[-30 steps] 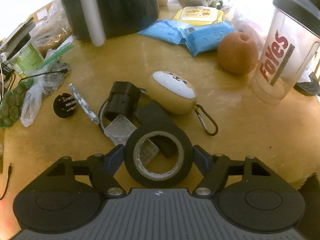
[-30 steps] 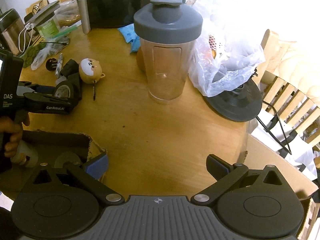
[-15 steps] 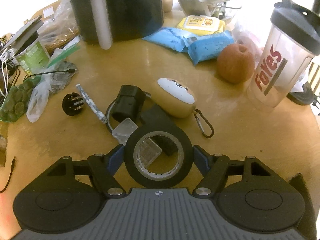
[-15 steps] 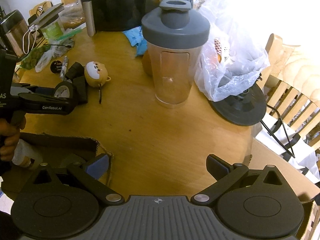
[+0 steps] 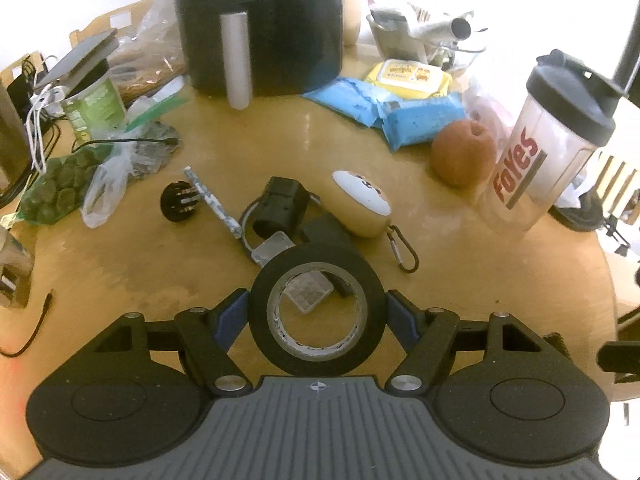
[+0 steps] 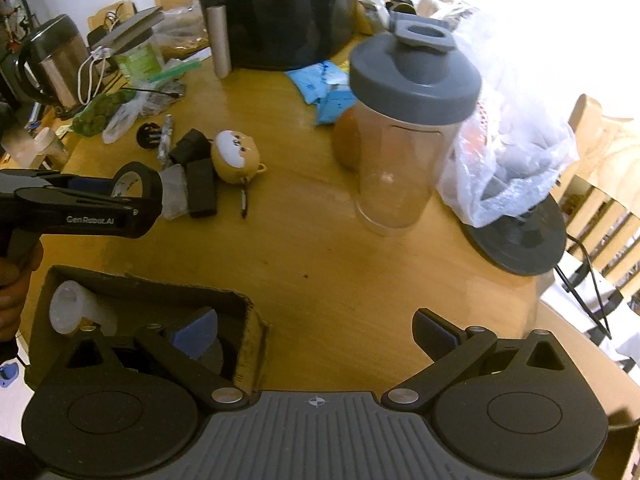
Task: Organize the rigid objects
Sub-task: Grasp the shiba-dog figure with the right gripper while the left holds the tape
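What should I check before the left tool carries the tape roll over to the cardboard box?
1. Grip on the black tape roll: ok, the left tool is shut on it, a pad on each side.
2. Roll clear of the table: ok, in the right wrist view it hangs above the wood.
3. Nothing caught on the roll: cannot tell, the clear plastic block shows through its hole, and contact is not visible.
4. Cardboard box open: ok, its top is open.
5. Room inside the box: not ok, a white bottle lies inside and one finger of the right tool hangs over the opening.
6. Right tool free: ok, open and holding nothing.
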### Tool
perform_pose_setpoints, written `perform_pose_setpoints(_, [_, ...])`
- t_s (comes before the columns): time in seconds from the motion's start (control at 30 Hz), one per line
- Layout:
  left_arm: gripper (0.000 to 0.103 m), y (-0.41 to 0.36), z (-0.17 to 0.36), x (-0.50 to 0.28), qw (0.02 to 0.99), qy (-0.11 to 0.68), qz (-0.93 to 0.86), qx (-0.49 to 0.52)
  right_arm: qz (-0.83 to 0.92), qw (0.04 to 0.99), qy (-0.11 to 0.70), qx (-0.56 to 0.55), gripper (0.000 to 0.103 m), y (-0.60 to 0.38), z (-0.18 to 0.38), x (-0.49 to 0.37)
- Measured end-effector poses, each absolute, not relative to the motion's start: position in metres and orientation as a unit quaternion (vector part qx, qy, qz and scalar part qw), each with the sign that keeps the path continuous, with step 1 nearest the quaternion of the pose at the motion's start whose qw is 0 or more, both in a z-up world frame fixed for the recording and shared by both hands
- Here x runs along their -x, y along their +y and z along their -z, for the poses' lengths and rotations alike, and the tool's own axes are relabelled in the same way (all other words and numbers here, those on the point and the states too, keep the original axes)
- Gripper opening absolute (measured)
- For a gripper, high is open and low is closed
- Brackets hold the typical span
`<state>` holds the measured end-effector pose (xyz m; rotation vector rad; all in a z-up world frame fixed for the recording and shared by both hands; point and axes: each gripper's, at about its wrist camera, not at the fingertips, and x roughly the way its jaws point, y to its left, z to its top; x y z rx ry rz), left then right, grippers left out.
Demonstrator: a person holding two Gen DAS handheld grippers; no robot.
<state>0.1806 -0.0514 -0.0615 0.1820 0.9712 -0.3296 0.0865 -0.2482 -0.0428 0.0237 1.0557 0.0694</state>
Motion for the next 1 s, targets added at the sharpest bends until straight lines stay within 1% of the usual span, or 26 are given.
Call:
perform_pose_setpoints(0.43, [0.072, -0.023, 0.030, -0.161, 0.877, 0.452, 0.149, -0.066, -0.070, 0.868, 0.491, -0.019, 0.101, -0.225, 0.040, -0.113])
perform_pose_setpoints(0.53, [0.072, -0.016, 0.025, -0.156, 0.879, 0.447, 0.153, -0.060, -0.077, 0.869, 0.488, -0.017, 0.096, -0.220, 0.040, -0.122])
perform_pose_setpoints(0.83, [0.072, -0.001, 0.015, -0.139, 0.881, 0.445, 0.152, -0.041, -0.097, 0.873, 0.479, -0.004, 0.093, -0.203, 0.044, -0.149])
perform_pose_setpoints(1.0, [0.072, 0.006, 0.010, -0.128, 0.882, 0.447, 0.149, -0.031, -0.105, 0.873, 0.476, 0.003, 0.089, -0.195, 0.049, -0.165])
